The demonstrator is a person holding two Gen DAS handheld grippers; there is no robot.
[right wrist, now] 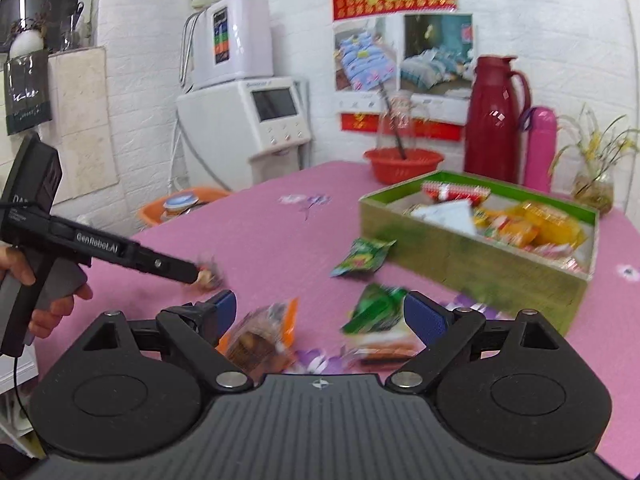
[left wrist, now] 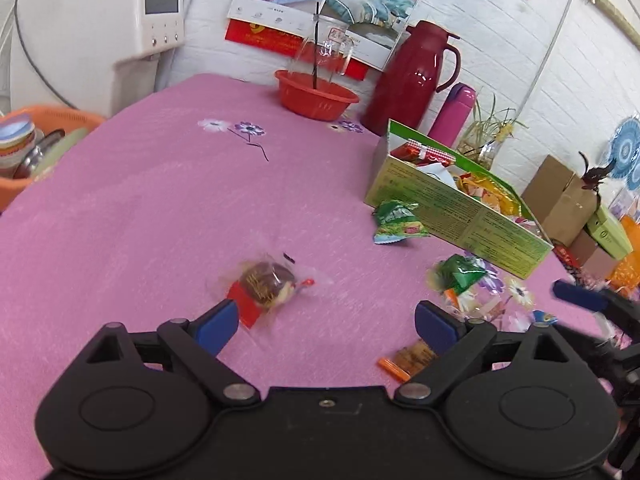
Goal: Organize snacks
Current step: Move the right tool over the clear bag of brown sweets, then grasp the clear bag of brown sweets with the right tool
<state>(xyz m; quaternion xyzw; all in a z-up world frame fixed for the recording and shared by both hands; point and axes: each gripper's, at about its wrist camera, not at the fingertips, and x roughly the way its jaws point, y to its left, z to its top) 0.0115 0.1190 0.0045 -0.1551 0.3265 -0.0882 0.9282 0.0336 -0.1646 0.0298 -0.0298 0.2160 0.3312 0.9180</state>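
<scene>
My left gripper is open low over the pink tablecloth. A brown snack in a clear wrapper with a red label lies just ahead of its left fingertip, untouched. My right gripper is open above an orange-edged brown packet and a green packet. Another green packet lies beside the open green snack box, which holds several yellow and red snacks. A hand holds the left gripper with its tip at the blurred brown snack.
At the table's far edge stand a red basin, a red thermos, a pink bottle and a plant in a jar. An orange basket sits off the left edge. Cardboard boxes lie beyond the snack box.
</scene>
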